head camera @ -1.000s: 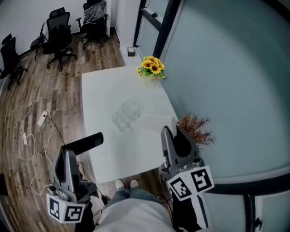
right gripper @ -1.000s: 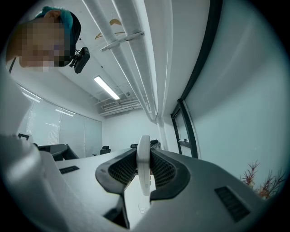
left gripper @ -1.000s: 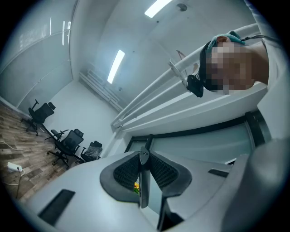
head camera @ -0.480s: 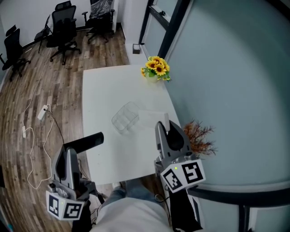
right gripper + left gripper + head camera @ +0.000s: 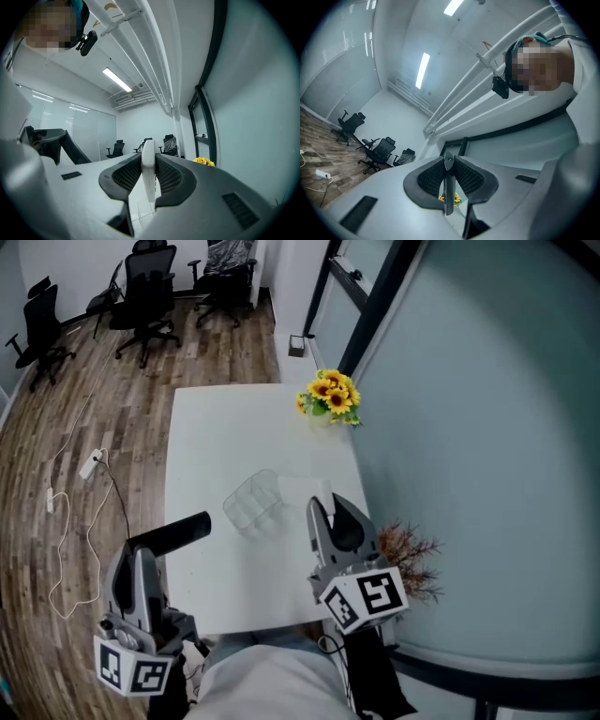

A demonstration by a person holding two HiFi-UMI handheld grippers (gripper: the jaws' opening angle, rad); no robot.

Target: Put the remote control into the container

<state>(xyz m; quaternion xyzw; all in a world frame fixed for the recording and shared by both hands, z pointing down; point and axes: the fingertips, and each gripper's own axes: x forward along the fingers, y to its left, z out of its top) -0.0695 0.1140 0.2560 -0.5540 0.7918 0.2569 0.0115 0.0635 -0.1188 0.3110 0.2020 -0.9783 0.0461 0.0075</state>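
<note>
Near the clear container (image 5: 253, 503), your left gripper (image 5: 139, 557) clamps the black remote control (image 5: 178, 532), your right gripper (image 5: 328, 512) a white slab (image 5: 148, 173)

Ceiling light strips (image 5: 423, 70) are lighting the room evenly, leaving the white surface (image 5: 211, 442) glowing pale with hardly any shadow. Both gripper views are bending strongly toward their dark round edges, and the head view is curving too. The clear container (image 5: 253, 503) is almost washing out, perhaps from glare.

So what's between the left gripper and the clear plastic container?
Head view: only the long black remote control that the left gripper holds, angled toward the clear plastic container, then bare white table.
</note>
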